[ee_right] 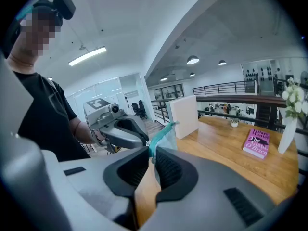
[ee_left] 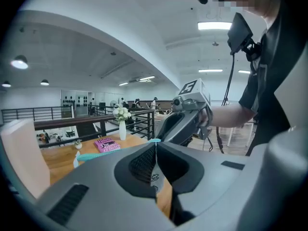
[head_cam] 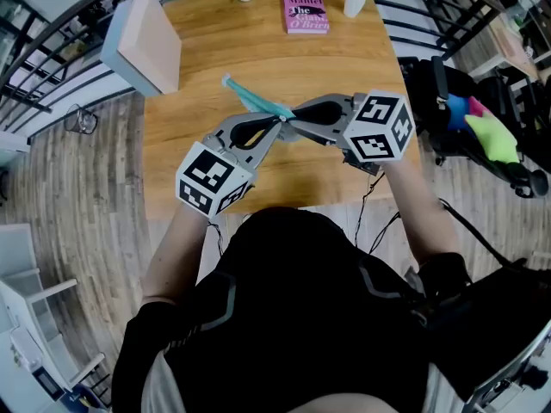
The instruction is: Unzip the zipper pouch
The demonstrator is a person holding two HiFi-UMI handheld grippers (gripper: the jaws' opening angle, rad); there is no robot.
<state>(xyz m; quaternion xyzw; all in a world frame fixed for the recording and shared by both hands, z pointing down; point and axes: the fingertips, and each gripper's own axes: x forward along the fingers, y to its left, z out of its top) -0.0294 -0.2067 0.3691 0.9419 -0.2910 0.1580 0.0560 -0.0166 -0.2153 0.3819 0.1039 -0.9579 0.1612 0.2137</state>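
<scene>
head view: zipper pouch (head_cam: pixel 252 99) over table (head_cam: pixel 327 67) centre, tail toward 11 o'clock | left gripper view: left gripper (ee_left: pixel 155 144) clamped on its teal zip end | right gripper view: right gripper (ee_right: pixel 152 149) pinching pouch too | imo grips set, next: slide zip open, other side held steady

left claw (head_cam: pixel 276 125), right claw (head_cam: pixel 289 121): grey; marker cubes (head_cam: pixel 212 179): black-white squares; shirt (head_cam: pixel 284 317): black, short-sleeved

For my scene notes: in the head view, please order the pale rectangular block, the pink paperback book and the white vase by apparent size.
Largest: pale rectangular block.
Then: pink paperback book.
Smallest: white vase, seen steeply from above, so less sure.
</scene>
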